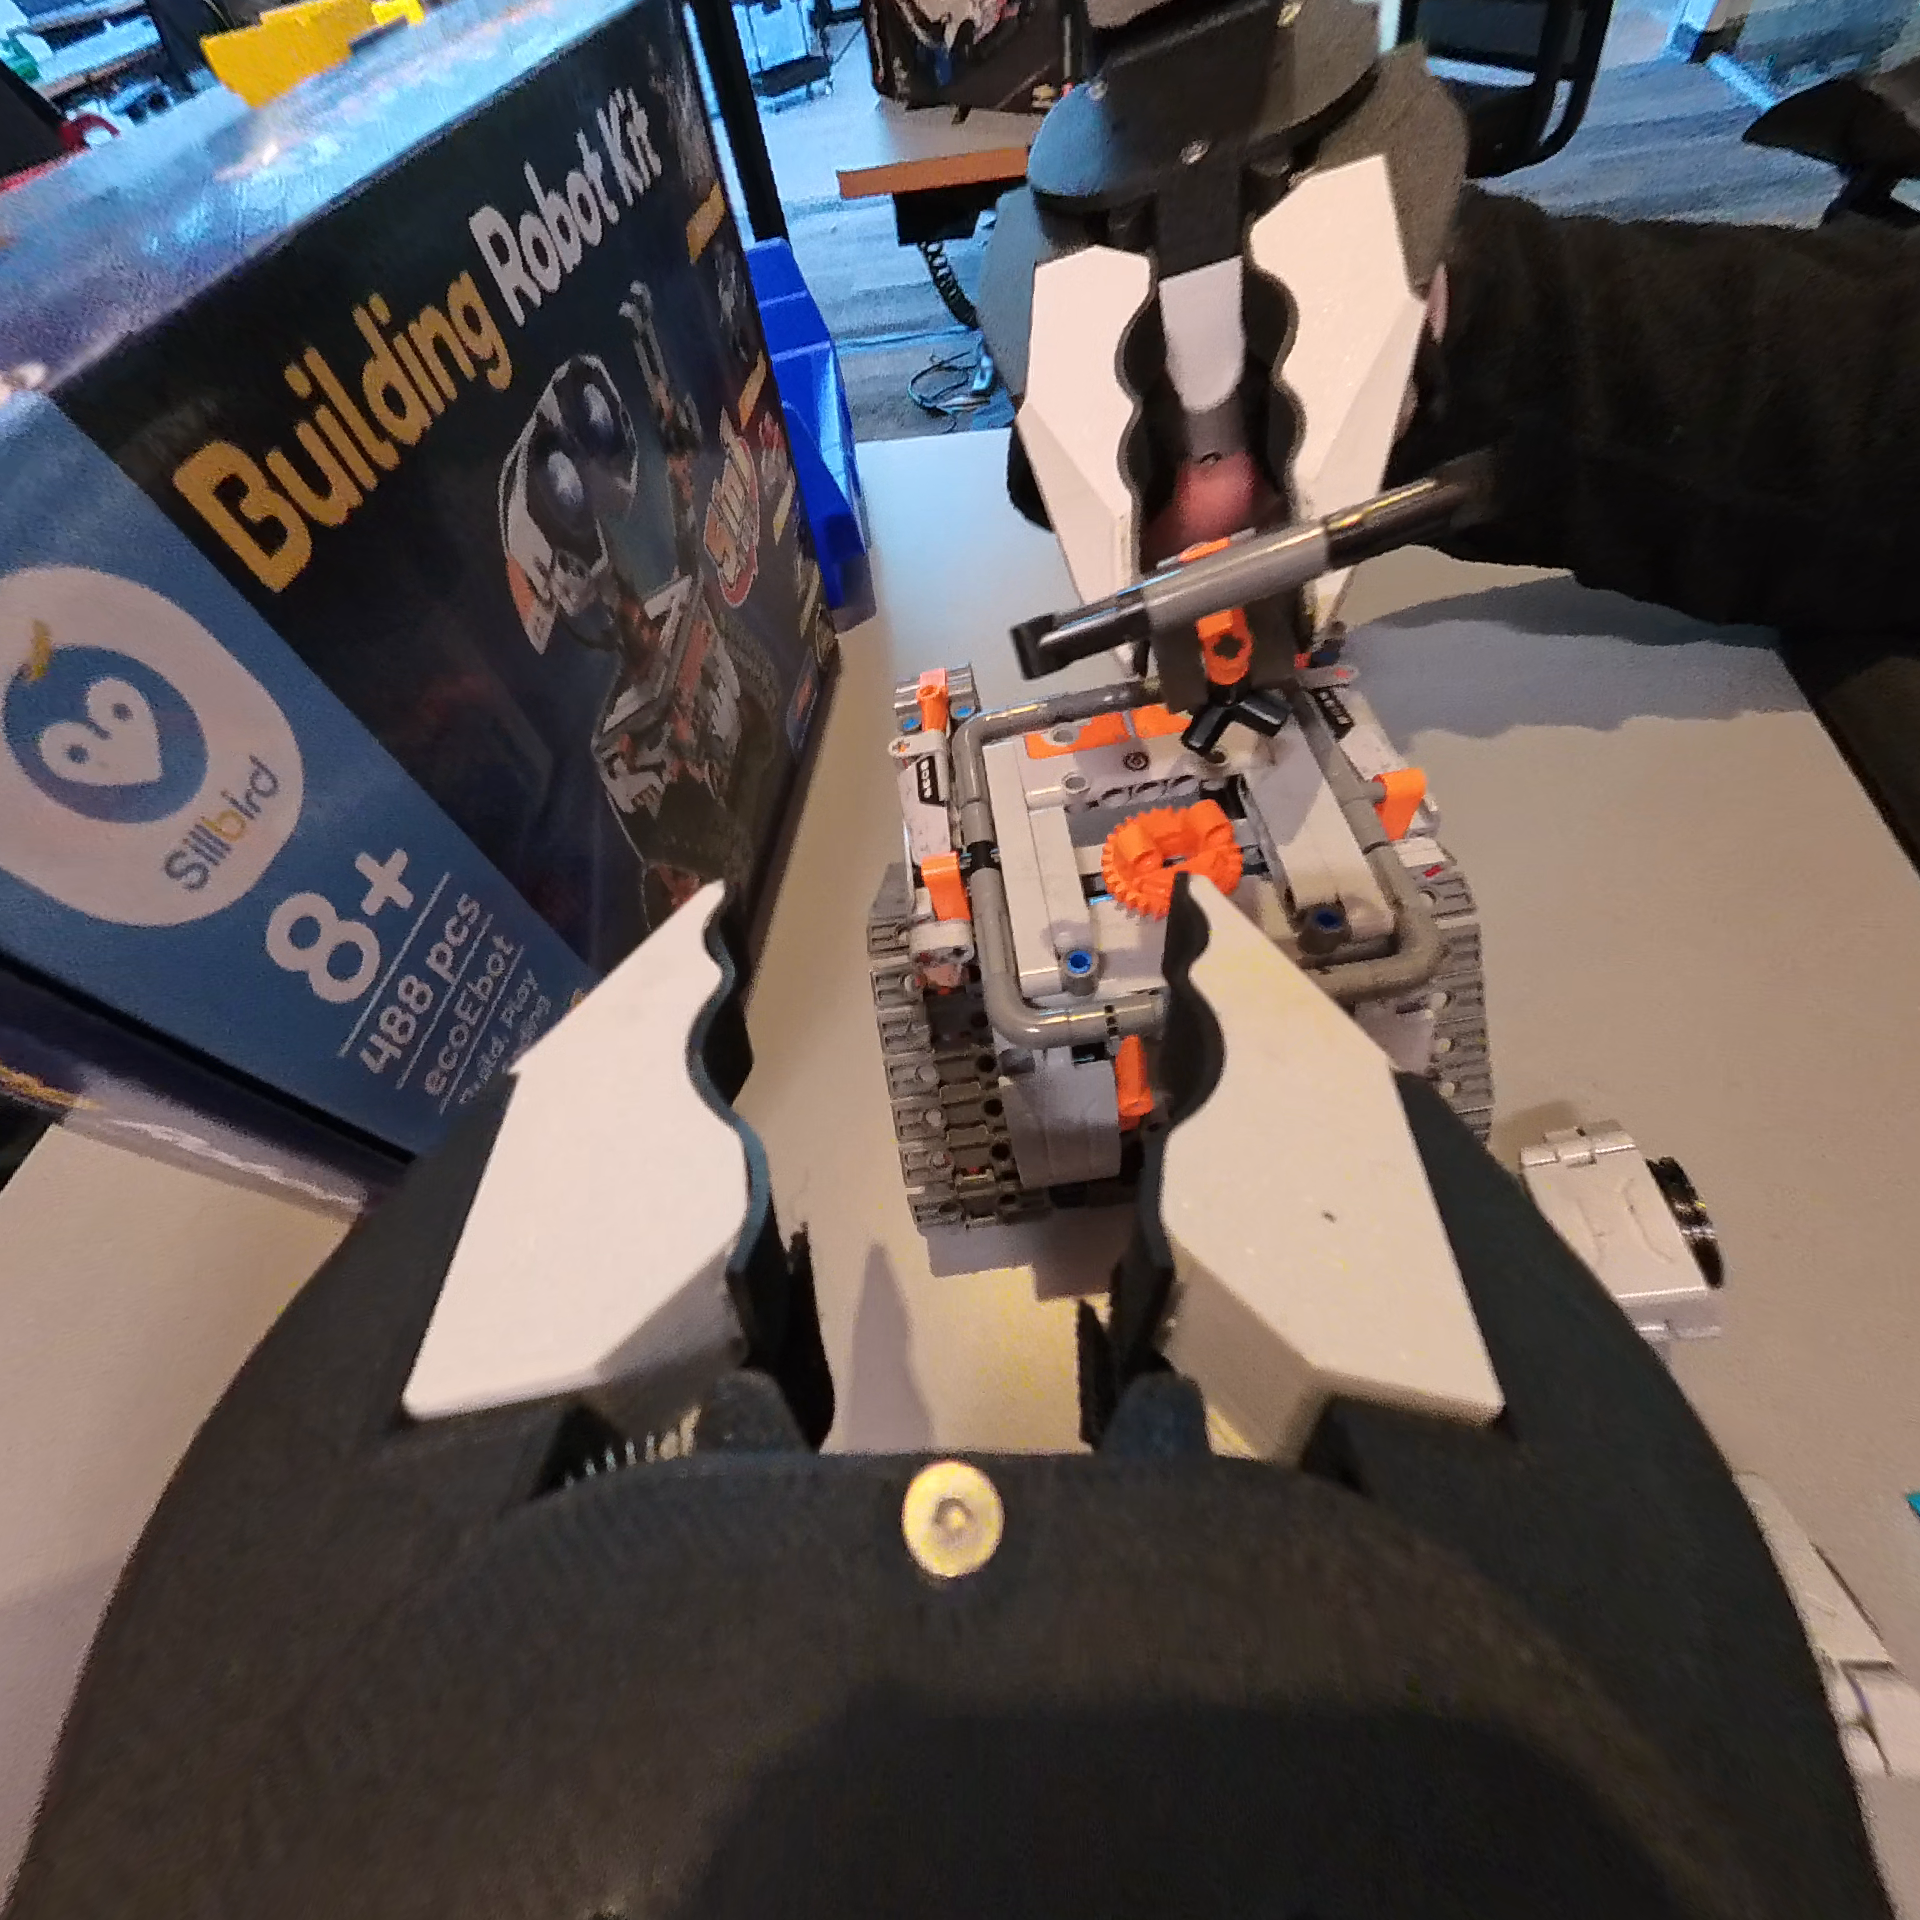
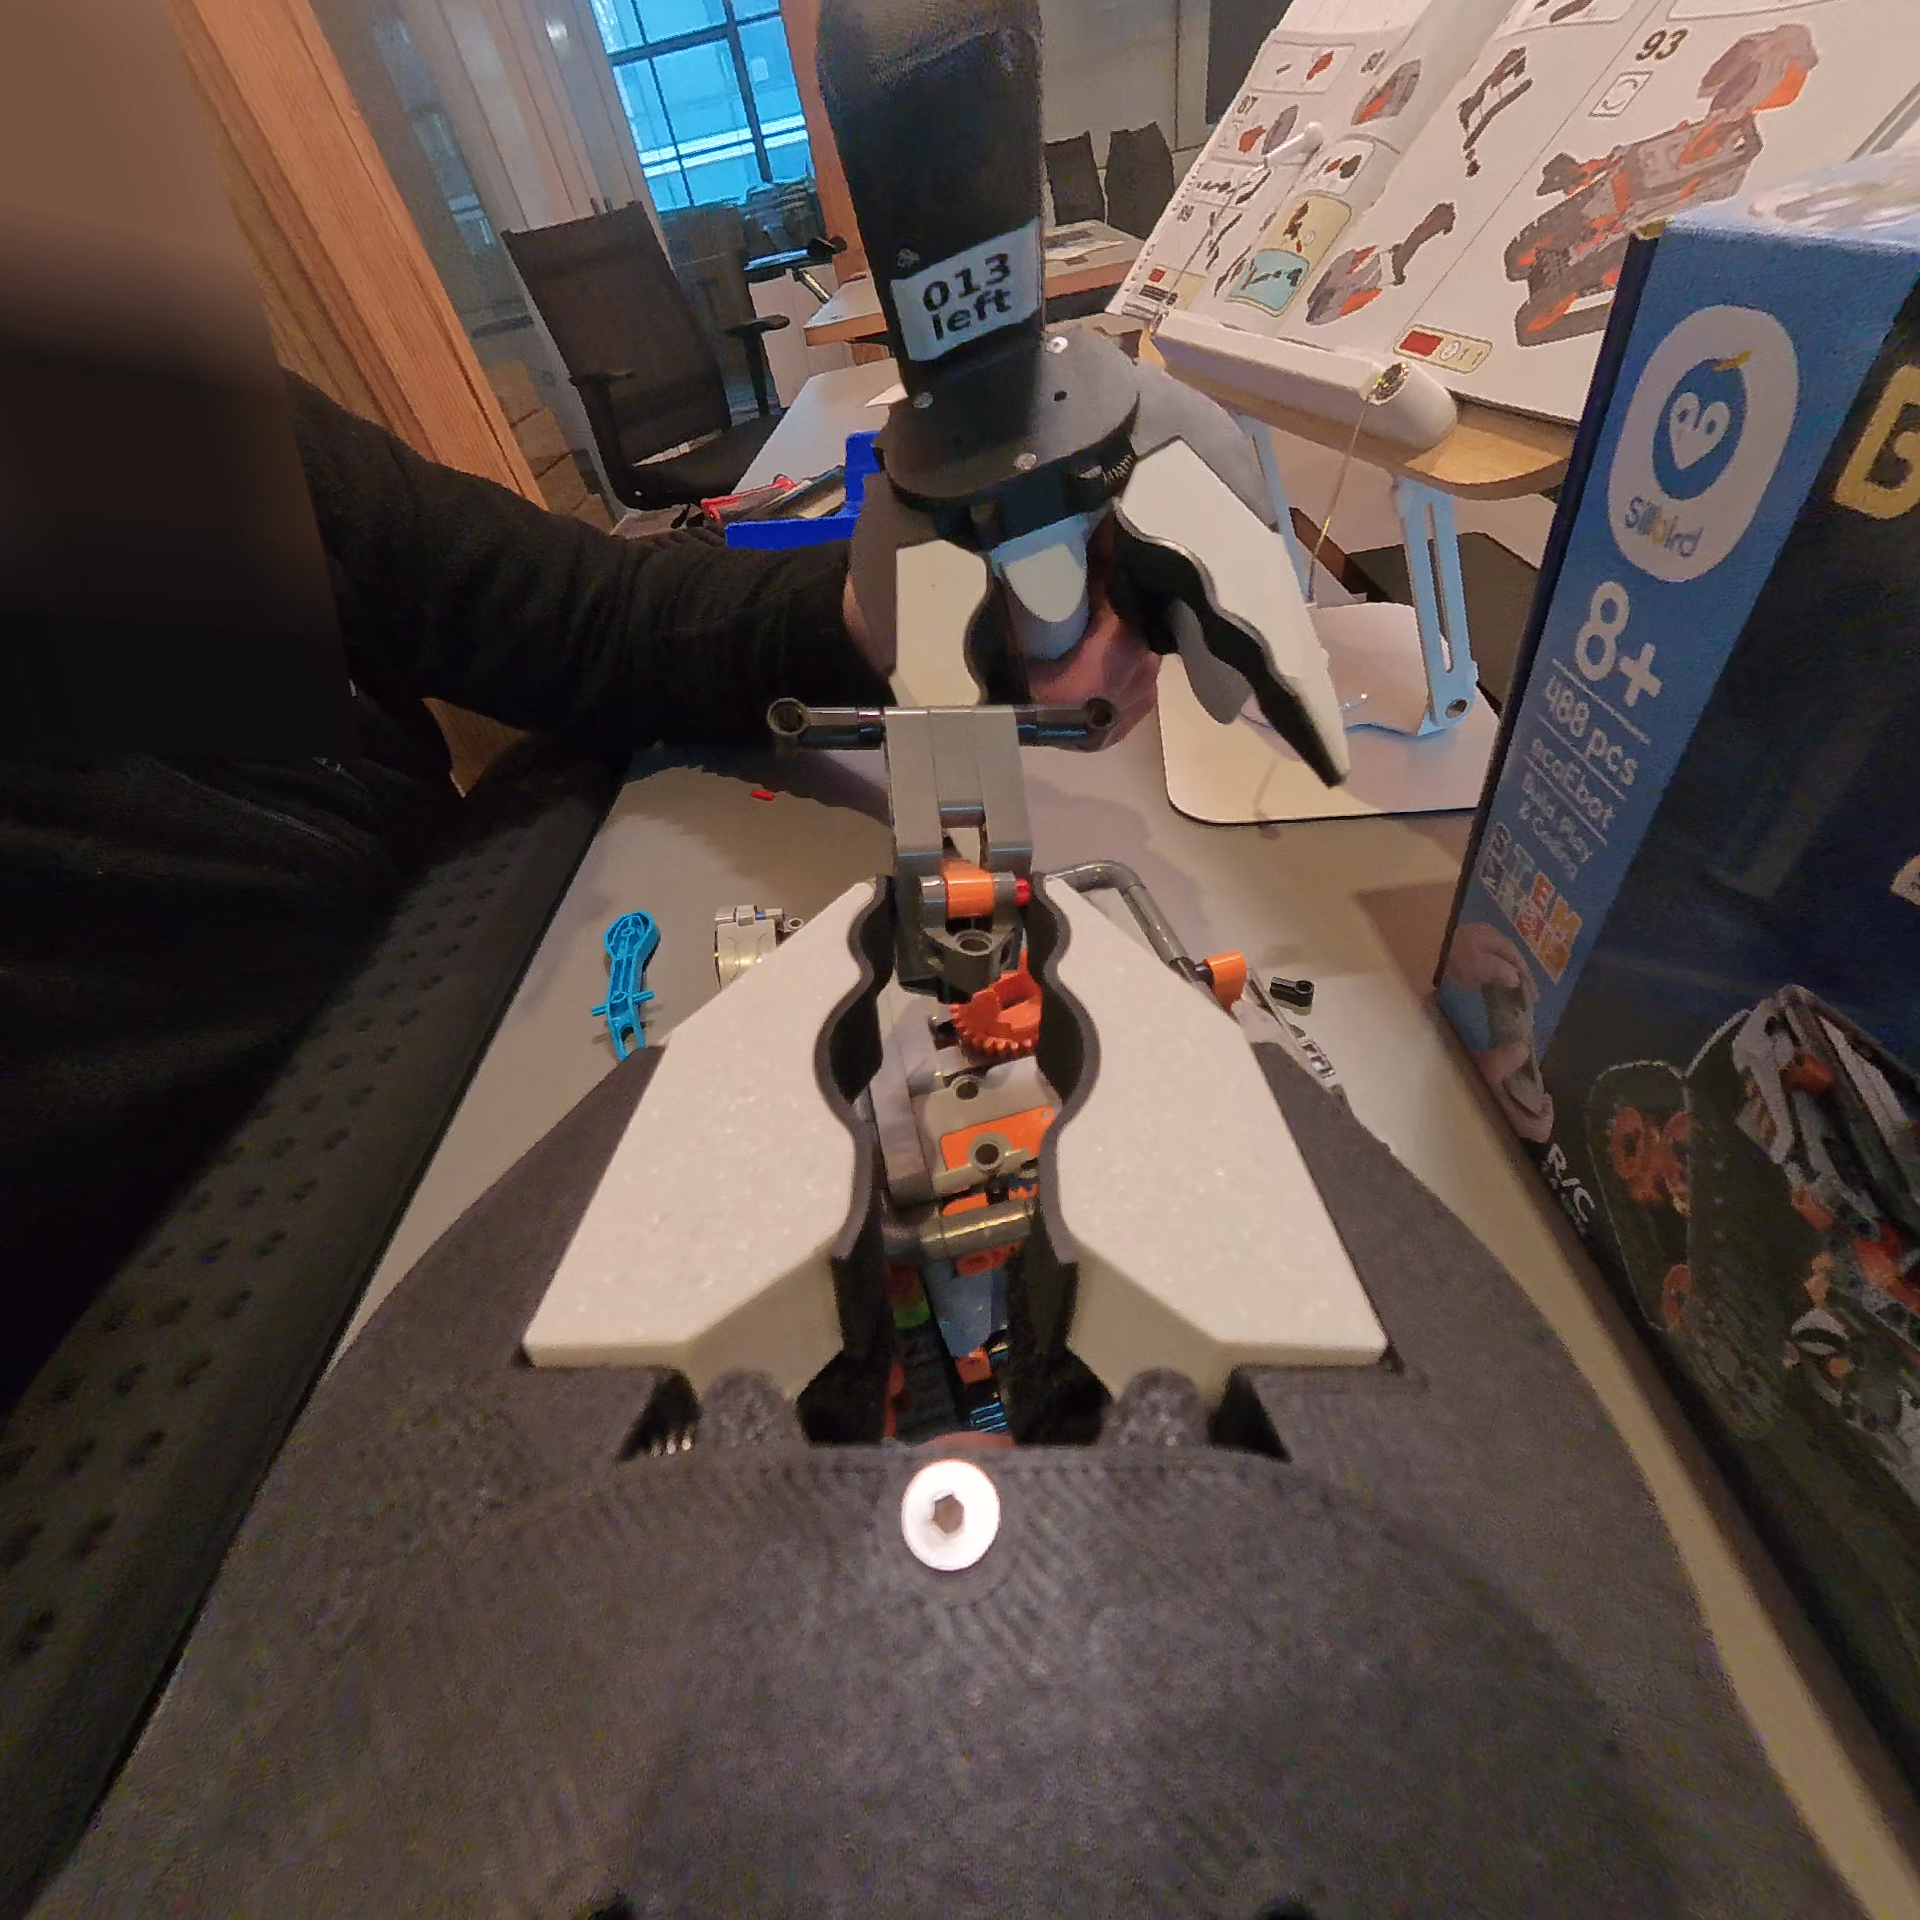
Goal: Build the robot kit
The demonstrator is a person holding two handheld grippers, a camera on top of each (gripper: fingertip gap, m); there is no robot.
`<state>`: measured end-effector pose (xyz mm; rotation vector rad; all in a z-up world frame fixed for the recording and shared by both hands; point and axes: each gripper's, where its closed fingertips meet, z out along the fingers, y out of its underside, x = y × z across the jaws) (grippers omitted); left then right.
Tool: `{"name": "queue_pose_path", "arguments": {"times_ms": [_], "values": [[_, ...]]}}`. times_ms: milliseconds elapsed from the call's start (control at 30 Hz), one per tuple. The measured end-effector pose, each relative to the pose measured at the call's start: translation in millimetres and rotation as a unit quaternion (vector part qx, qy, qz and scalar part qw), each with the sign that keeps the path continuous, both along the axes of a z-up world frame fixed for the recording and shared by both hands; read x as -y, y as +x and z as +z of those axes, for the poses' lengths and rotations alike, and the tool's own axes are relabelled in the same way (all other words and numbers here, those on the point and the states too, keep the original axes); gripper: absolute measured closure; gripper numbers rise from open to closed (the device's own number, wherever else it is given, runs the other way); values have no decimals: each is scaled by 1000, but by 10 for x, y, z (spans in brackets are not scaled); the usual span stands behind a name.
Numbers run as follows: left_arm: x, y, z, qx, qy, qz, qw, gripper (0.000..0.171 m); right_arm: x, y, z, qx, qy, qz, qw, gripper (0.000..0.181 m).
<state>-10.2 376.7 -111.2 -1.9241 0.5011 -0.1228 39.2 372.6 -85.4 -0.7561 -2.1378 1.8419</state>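
A grey and orange tracked brick model (image 1: 1049,914) stands on the pale table (image 1: 1621,883). My right gripper (image 1: 1221,623) reaches in from the far side. It is shut on a grey T-shaped part (image 1: 1226,582) with a black cross axle and an orange connector. It holds the part upright at the model's far end. In the right wrist view, the part (image 2: 951,769) stands up between the right gripper's (image 2: 956,935) fingertips, with the model's orange gear (image 2: 997,1023) just below. My left gripper (image 1: 951,904) is open and empty, close to the model's near end. It also shows raised in the right wrist view (image 2: 1122,727).
A large dark-blue kit box (image 1: 416,499) stands close beside the model; it also shows in the right wrist view (image 2: 1714,727). An open instruction booklet (image 2: 1455,187) rests on a stand behind. A grey loose part (image 1: 1621,1236) and a light-blue tool (image 2: 629,977) lie on the table. A person's dark sleeve (image 2: 520,603) crosses the view.
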Motion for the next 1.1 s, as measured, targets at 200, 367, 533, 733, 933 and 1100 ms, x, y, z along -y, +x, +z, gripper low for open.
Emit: {"name": "queue_pose_path", "arguments": {"times_ms": [200,367,533,733,933,1100], "values": [[49,113,191,18,31,-32,999,101,-47,-54,4,8,10,-27,1000,158],[42,183,256,34,37,-47,998,105,-75,-82,10,3,30,-45,999,157],[27,242,341,40,59,-58,996,109,-41,-64,13,1,61,-51,997,157],[69,270,424,-139,130,-48,981,122,-5,-88,22,35,71,-68,995,157],[62,377,430,-293,154,-56,942,158,99,-47,35,73,32,-43,996,157],[36,303,473,-295,155,-35,942,165,-16,-61,173,54,12,-64,996,144]]}}
